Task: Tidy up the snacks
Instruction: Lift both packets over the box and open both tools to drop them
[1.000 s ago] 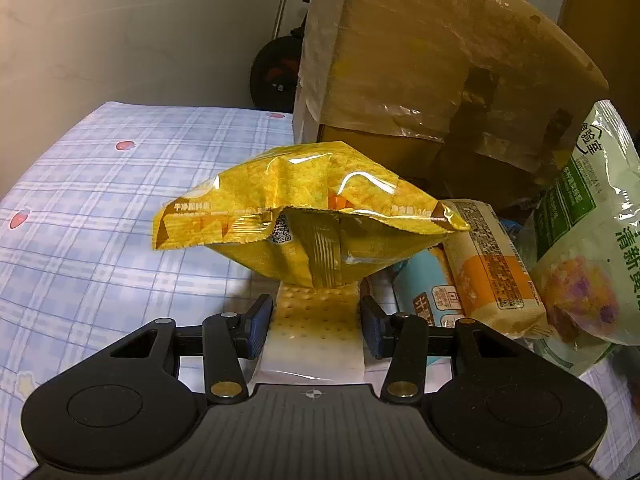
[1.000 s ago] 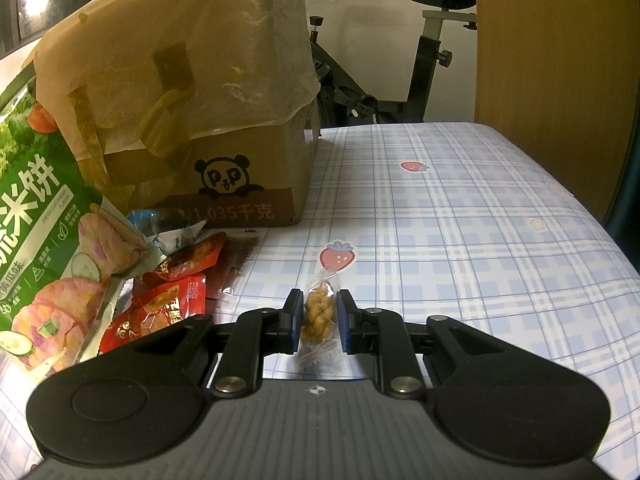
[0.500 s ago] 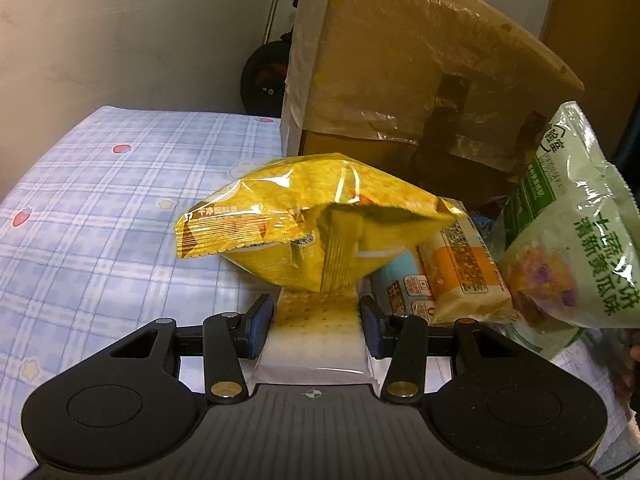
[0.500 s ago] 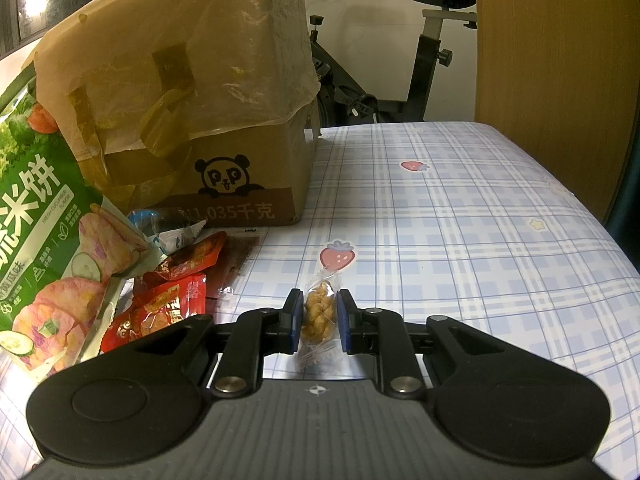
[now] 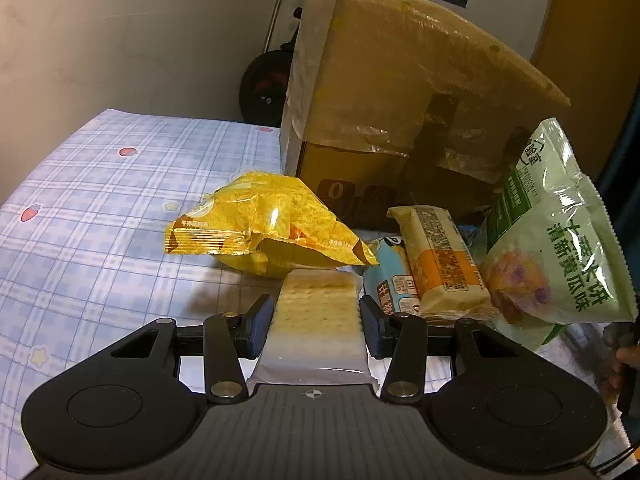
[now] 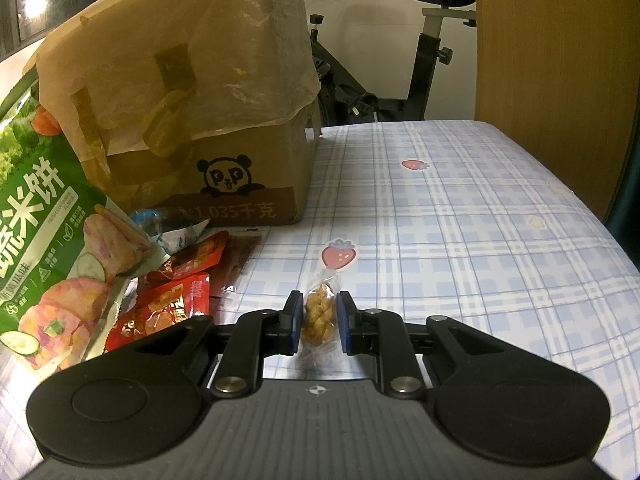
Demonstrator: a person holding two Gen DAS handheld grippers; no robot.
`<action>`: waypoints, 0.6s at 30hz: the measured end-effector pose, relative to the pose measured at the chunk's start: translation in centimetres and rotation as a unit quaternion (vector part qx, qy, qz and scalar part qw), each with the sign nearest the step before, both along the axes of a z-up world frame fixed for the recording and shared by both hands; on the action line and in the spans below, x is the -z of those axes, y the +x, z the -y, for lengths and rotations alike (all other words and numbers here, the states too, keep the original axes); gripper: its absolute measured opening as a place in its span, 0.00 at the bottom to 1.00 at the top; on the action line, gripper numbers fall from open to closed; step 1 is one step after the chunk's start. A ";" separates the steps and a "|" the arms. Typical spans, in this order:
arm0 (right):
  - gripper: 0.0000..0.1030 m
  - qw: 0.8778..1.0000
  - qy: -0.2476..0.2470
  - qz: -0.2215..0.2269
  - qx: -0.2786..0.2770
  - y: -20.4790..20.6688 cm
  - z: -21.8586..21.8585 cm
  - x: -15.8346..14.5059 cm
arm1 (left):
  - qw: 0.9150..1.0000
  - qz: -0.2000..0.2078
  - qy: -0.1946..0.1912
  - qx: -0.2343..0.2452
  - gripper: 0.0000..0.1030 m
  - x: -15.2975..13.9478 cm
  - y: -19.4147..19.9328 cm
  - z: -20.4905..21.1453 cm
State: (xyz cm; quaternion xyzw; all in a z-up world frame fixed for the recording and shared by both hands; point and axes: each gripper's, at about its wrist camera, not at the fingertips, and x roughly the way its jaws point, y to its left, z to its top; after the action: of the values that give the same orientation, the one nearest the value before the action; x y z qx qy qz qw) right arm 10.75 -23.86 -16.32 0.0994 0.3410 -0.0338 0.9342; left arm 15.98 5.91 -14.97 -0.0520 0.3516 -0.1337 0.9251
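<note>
The left gripper (image 5: 316, 322) is closing its fingers on a cracker pack (image 5: 316, 320), holding it by the two long sides, just in front of the yellow chip bag (image 5: 260, 224) that is lying on the checked tablecloth (image 5: 100, 220). The cracker pack is looking light and flat, but the crackers inside are probably breaking easily, so I think a gentle grip on the side edges is better than a hard squeeze. The right gripper (image 6: 318, 322) is gripping a small twist snack (image 6: 318, 316) in a clear wrapper, low over the tablecloth near a strawberry print; this one is looking very light, and the wrapper is perhaps slippery. Around them, a cardboard box (image 6: 224, 184) covered with plastic is standing behind, a big green rice-cracker bag (image 5: 560, 240) is leaning at the side, and an orange wrapped bar (image 5: 440, 260) and red packets (image 6: 172, 304) are lying close together. The puffy chip bag is standing directly in the way of the left gripper, and it can be pushed easily.
</note>
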 end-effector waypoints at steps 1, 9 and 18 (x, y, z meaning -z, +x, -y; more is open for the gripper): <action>0.19 1.000 0.003 0.001 -0.001 -0.1 0.0 -0.1 | 1.000 0.001 -0.002 0.000 0.48 -0.1 -0.1 0.0; 0.19 1.000 -0.001 0.020 -0.001 -1.3 -0.2 -1.8 | 1.000 0.015 -0.012 -0.001 0.48 -1.1 -1.6 -0.5; 0.19 0.999 0.001 0.041 0.006 -2.7 -0.1 -3.8 | 1.000 0.020 -0.017 -0.014 0.48 -2.0 -2.6 -1.5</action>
State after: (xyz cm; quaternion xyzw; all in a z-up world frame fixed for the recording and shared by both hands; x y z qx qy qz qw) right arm 8.01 -23.76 -12.51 0.1033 0.3016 -0.0350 0.9472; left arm 13.36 7.44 -12.97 -0.0696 0.3303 -0.1278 0.9326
